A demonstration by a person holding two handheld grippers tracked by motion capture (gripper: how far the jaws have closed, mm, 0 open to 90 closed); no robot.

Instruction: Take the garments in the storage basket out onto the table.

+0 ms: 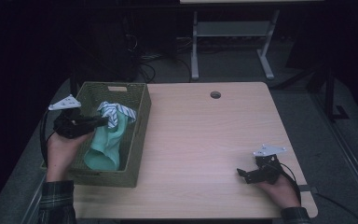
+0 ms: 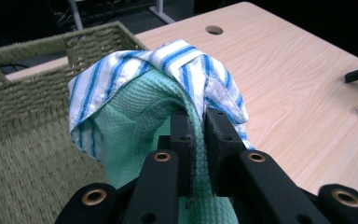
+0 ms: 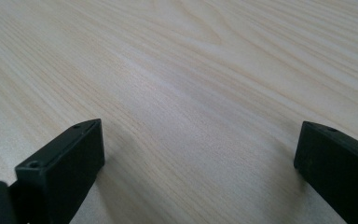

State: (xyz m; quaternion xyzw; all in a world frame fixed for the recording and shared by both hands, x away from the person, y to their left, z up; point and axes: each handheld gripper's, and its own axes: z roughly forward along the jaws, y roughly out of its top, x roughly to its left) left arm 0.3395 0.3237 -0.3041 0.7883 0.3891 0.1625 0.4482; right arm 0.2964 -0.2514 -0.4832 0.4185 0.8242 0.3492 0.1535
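While our left hand hovers at the left edge of the high view, we see the left gripper [image 1: 103,121] pointing rightward over the woven olive-green rectangular basket [image 1: 140,116], which sits on the left part of the pale wooden table [image 1: 205,140]. Its jaws are nearly closed and pinch cloth between them. In the left gripper view the two black jaws rise from the bottom centre with only a narrow slit left, and the white cloth with blue stripes [image 2: 168,63] is caught in that slit, draped over the jaw tips like a hood. Under it hangs the mint-green waffle-textured towel [image 2: 135,121], which also runs down between the jaws toward the bottom of the frame. From above, the striped cloth [image 1: 116,112] sits bunched at the jaw tips in the middle left of the frame, raised above the basket's rim, and the mint towel [image 1: 105,147] trails down from it into the basket's interior.

At the lower right of the high view we hold the right gripper [image 1: 243,175] low on the bare table, well apart from the basket. In the right gripper view its jaws stand wide apart at the bottom corners, with nothing but wood grain between them.
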